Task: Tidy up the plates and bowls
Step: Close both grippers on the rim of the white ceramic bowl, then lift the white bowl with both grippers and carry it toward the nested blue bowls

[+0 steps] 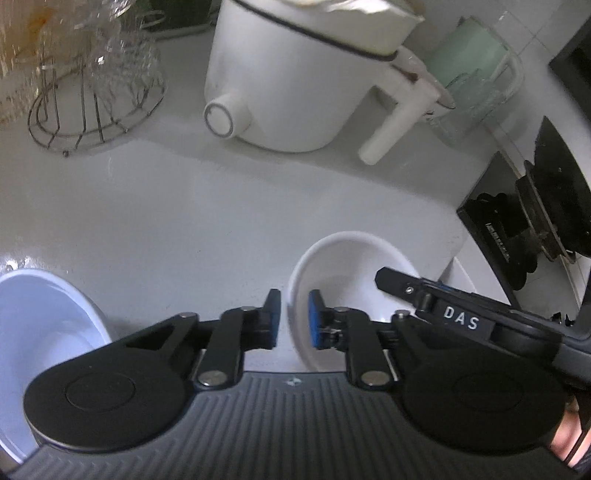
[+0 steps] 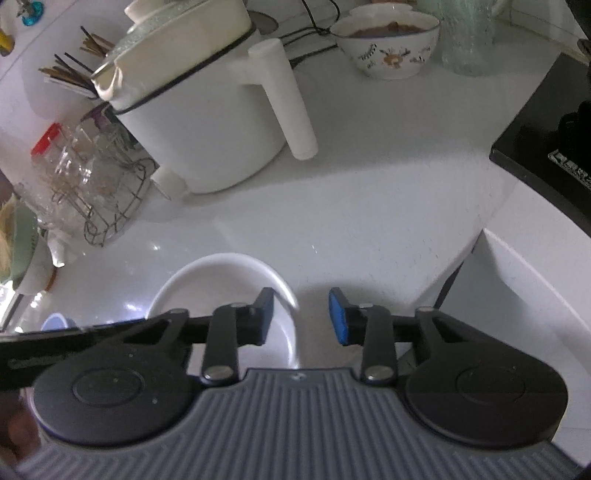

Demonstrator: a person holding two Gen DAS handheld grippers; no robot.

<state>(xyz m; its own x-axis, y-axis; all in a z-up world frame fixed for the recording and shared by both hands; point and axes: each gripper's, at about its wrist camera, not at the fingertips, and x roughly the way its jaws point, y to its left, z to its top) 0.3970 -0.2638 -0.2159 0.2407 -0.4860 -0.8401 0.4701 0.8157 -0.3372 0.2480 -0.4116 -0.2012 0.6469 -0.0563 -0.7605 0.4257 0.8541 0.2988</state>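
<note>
A white bowl (image 1: 347,266) sits on the white counter. My left gripper (image 1: 294,317) straddles its left rim, one pad outside and one inside, with a narrow gap on each side of the rim. A second white bowl (image 1: 40,325) lies at the lower left. In the right wrist view my right gripper (image 2: 301,317) is open across the right rim of the white bowl (image 2: 221,280); its left finger is inside the bowl, its right finger outside. The right gripper's arm also shows in the left wrist view (image 1: 443,306), over the bowl's right side.
A white electric pot (image 1: 295,74) with a long handle stands behind. A wire rack of glasses (image 1: 96,88) is at the back left. A black stove (image 2: 554,147) lies to the right. A patterned bowl of food (image 2: 388,40) and a glass jar (image 2: 469,33) stand at the back.
</note>
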